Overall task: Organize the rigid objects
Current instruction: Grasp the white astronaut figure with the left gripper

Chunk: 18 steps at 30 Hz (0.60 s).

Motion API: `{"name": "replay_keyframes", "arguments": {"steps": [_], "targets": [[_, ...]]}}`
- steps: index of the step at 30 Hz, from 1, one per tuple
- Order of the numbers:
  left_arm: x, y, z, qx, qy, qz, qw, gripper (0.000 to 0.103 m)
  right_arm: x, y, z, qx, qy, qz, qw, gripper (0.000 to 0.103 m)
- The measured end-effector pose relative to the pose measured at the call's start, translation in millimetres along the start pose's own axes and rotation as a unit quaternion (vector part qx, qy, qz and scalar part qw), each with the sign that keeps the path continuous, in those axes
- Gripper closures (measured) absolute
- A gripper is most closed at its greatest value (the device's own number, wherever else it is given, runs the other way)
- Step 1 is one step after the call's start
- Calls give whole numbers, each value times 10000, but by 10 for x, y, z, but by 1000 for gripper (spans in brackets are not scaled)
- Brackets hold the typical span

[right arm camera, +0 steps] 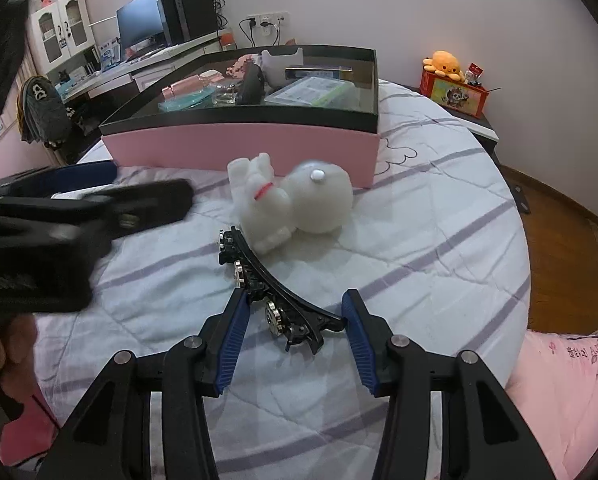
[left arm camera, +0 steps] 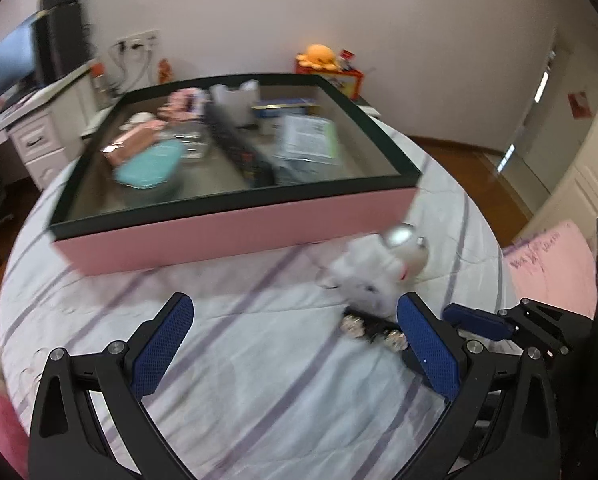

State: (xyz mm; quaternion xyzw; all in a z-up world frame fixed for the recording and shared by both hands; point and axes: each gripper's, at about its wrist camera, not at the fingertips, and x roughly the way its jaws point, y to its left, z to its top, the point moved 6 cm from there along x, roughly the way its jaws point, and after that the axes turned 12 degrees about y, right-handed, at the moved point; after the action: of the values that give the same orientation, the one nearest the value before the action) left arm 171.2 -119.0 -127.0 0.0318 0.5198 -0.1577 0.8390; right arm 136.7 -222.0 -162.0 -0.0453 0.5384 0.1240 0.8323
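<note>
- One black hair clip [right arm camera: 275,292] lies on the bed [right arm camera: 439,240], its near end between the right gripper [right arm camera: 295,332]'s half-open fingers, not yet pinched.
- One white figurine [right arm camera: 287,200] lies just beyond it.
- One pink box [right arm camera: 239,144] farther ahead already holds several things; these two remain out.
- The left gripper [left arm camera: 295,340] hangs wide open, empty, the clip near its right finger.

1. The left gripper [left arm camera: 295,336] fills the bottom of its own view, pointing steeply down, its blue pads [left arm camera: 161,346] spread wide with nothing between them.
2. In the right wrist view it enters blurred from the left edge.
3. The right gripper [right arm camera: 295,338] sits at bottom centre, jaws partly apart, pads [right arm camera: 235,340] not pressing.
4. A hand [right arm camera: 3,356] shows at the lower left edge.
</note>
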Motion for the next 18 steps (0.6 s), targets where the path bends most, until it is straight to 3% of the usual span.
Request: {"name": "replay_keyframes", "arguments": {"steps": [5, 8, 10, 14, 16, 18], "targets": [[275, -205, 93, 183, 252, -122, 9994, 3, 25, -66, 0, 47, -9, 107, 9999, 54], [419, -259, 124, 178, 386, -233, 9988, 12, 46, -75, 26, 39, -27, 114, 9999, 54], [477, -279, 139, 161, 414, -305, 9985, 24, 62, -82, 42, 39, -40, 128, 9999, 54], [508, -345, 152, 320, 366, -300, 9984, 37, 67, -88, 46, 31, -58, 138, 9999, 54], [509, -387, 145, 402, 367, -405, 9977, 54, 68, -88, 48, 39, -60, 141, 9999, 54], [494, -406, 139, 413, 358, -465, 9974, 59, 65, -87, 46, 50, -65, 141, 9999, 54]]}}
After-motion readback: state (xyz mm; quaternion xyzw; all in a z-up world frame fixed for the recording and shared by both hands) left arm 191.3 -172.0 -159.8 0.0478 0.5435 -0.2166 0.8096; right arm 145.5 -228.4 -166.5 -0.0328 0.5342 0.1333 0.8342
